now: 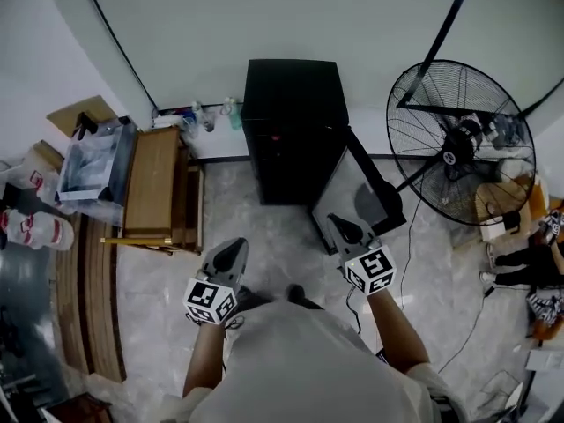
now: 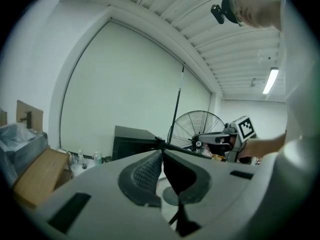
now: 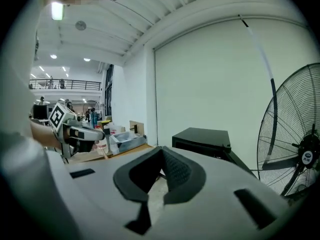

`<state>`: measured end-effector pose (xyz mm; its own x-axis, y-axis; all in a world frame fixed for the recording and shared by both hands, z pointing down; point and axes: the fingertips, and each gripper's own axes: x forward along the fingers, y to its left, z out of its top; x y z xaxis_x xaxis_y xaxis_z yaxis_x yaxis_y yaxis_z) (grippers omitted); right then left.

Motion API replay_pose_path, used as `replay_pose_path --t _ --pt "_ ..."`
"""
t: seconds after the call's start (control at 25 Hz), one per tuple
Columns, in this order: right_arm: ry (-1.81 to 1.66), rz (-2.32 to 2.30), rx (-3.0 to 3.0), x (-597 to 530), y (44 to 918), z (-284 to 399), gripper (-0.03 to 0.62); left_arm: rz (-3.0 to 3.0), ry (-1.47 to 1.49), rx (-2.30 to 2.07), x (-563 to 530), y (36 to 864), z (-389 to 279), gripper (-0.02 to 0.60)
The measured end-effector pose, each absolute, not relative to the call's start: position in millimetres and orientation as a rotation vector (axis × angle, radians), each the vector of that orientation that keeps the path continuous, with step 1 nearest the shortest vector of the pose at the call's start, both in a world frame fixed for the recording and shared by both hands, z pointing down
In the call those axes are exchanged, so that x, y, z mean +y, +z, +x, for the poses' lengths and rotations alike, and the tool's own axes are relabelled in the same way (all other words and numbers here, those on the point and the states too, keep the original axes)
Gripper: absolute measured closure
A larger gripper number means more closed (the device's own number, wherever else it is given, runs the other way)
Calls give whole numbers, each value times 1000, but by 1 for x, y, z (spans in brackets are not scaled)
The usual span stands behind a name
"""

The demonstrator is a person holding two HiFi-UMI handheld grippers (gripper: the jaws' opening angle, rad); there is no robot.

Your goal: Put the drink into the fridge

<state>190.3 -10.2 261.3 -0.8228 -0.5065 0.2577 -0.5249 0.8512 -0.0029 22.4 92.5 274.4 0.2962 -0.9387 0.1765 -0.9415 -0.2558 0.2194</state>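
In the head view, the left gripper (image 1: 233, 254) and right gripper (image 1: 347, 230) hang side by side before the black fridge (image 1: 293, 130). Its door (image 1: 357, 188) stands open, apparently ready for loading, while the small bottles (image 1: 216, 115), likely the drink, stand by the wall just left of it. The left gripper view shows jaws pressed together on nothing. The right gripper view shows the same, aimed toward the fridge.

A big floor fan (image 1: 460, 144) stands on the tiled floor (image 1: 282, 245), well apart from a wooden table (image 1: 152, 183).
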Motion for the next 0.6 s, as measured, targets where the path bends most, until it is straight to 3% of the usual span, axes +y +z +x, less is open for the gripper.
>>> replay_pose_path --t 0.6 --pt "168 891 -2815 -7 247 161 599 2324 61 -1680 103 263 -25 568"
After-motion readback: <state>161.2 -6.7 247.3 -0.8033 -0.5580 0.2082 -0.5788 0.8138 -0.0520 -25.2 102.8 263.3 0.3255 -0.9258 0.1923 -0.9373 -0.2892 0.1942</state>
